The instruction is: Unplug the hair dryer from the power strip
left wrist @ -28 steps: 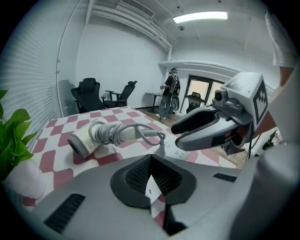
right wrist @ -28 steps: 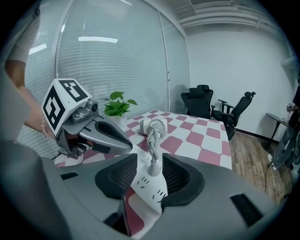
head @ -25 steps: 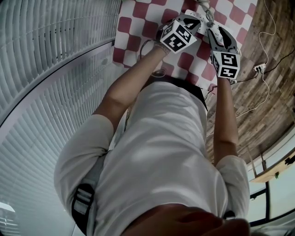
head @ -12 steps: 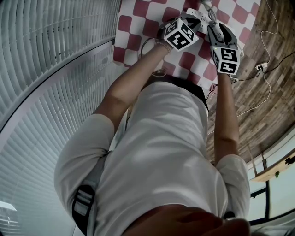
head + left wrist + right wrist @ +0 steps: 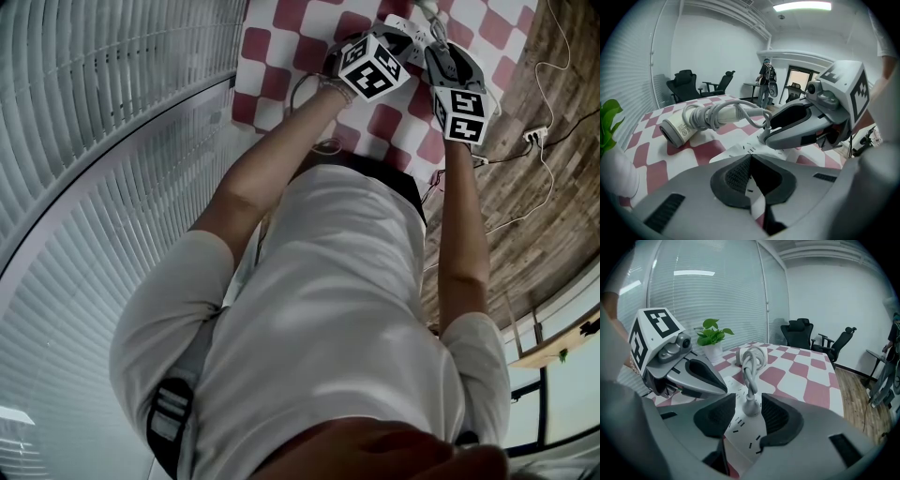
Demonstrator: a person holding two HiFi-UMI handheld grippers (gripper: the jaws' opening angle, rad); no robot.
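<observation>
Both grippers have shifted farther out over the checkered table (image 5: 272,56) since a second ago. The right gripper (image 5: 750,412) has just been opening its jaws. They now stand apart with the plug (image 5: 750,404) between them, pads clear of it on both sides.

Head view gives me only the backs of the two grippers and a sliver of the power strip (image 5: 403,24) at the far edge of the table. The hair dryer isn't in that frame.

Right gripper view fills that in. The plug sits upright in the power strip, and the cord (image 5: 749,370) twists up and away to the hair dryer (image 5: 751,354). That lies farther back on the table, near the potted plant (image 5: 712,338).

Left gripper (image 5: 751,157) view shows what the right one can't: its own jaws together, nothing in them, tips over the near end of the strip. Can't tell if they touch it. From there the hair dryer lies far left on its side, cord wrapped round it, and the right gripper sits just right of the plug. A person (image 5: 766,84) stands by the far doorway, with office chairs (image 5: 689,83) at the far wall.
</observation>
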